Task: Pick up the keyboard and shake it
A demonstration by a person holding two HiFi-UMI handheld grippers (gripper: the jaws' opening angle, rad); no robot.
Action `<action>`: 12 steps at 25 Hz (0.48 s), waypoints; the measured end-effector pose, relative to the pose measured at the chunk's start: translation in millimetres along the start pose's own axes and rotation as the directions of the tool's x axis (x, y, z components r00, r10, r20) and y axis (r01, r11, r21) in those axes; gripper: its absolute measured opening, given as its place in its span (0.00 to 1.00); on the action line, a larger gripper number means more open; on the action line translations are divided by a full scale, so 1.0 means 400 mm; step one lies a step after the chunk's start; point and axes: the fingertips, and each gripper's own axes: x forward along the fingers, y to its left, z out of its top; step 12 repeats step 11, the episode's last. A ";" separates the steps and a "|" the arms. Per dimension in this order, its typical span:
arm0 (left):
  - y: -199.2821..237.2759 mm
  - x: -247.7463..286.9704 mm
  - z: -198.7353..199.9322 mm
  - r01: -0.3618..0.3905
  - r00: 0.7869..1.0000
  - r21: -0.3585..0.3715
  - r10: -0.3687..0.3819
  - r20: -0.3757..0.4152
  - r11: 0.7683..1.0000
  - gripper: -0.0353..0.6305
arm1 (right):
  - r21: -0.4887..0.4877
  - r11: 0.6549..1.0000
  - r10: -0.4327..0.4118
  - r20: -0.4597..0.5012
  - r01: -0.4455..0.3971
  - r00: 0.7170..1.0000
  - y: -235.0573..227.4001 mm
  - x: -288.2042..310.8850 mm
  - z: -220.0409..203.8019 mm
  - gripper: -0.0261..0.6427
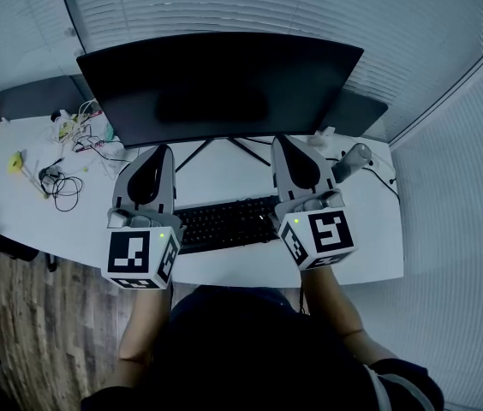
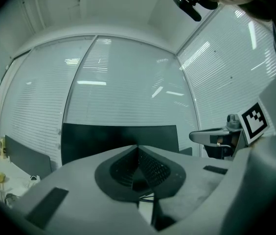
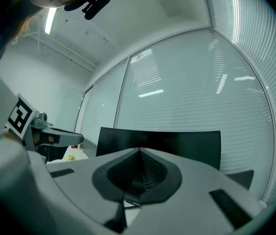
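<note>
Dark monitor [image 1: 220, 84], tangled cables [image 1: 74, 135].

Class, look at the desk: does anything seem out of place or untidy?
Only the left end of the desk stands out: loose cables lie tangled there among small items. The keyboard lies flat before the monitor; nothing looks spilled or broken.

Keyboard [image 1: 224, 223] ends hidden behind left gripper [image 1: 163, 152] and right gripper [image 1: 280, 142], desk clutter [image 1: 72, 131] indistinct
</note>
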 end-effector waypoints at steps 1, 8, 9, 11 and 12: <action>-0.001 -0.003 -0.003 0.006 1.000 0.000 -0.006 0.001 1.000 0.09 | 0.002 1.000 -0.005 -0.001 0.005 1.000 0.004 -0.005 -0.005 0.08; -0.001 -0.040 -0.039 0.028 1.000 -0.003 -0.028 -0.009 1.000 0.09 | 0.020 0.999 -0.050 -0.005 0.050 0.999 0.017 -0.041 -0.036 0.08; -0.003 -0.044 -0.041 0.030 0.999 -0.004 -0.030 -0.009 1.000 0.09 | 0.023 0.998 -0.055 -0.005 0.056 0.998 0.017 -0.047 -0.038 0.08; -0.006 -0.052 -0.046 0.036 0.999 -0.006 -0.036 -0.012 0.999 0.09 | 0.030 0.997 -0.067 -0.007 0.067 0.998 0.015 -0.058 -0.041 0.08; -0.006 -0.052 -0.046 0.036 0.999 -0.006 -0.036 -0.012 0.999 0.09 | 0.030 0.997 -0.067 -0.007 0.067 0.998 0.015 -0.058 -0.041 0.08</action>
